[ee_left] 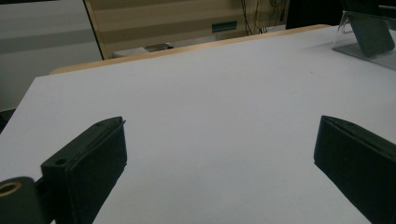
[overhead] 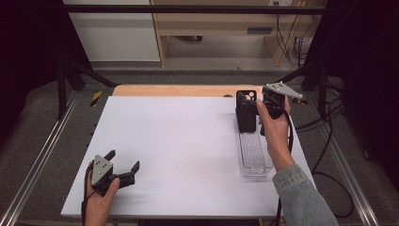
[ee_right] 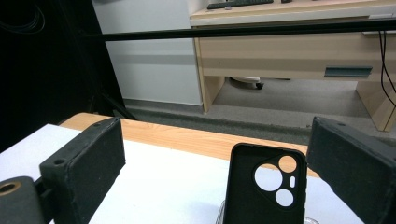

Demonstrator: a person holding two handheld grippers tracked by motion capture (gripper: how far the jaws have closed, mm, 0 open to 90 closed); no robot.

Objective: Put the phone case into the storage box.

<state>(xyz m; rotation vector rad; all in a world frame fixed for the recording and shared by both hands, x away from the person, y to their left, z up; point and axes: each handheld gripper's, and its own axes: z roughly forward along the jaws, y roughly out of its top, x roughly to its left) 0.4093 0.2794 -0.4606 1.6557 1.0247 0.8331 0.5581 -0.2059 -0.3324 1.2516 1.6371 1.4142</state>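
Grippers sat far apart on the white rectangular table [overhead: 188, 150] in the high view. The left gripper [overhead: 124, 165] rested in the person's left hand [overhead: 99, 203] at the lower left of the frame, low over the bare white surface, its two black jaws spread wide with nothing between them; the left gripper view showed the same wide gap over empty tabletop. The right gripper [overhead: 263, 106], held in the person's right hand [overhead: 275, 129] at the upper right of the frame, was raised just beside the black soft phone case [overhead: 246, 110] with round camera cut-outs. That case stood upright at the far end of the clear plastic rectangular tray [overhead: 254, 155], which lay along the right side of the table. In the right gripper view the phone case [ee_right: 264, 186] rose in the lower middle of the frame, between the two black jaws, nearer the right-hand one. The jaws stood apart and neither pad pressed on it.
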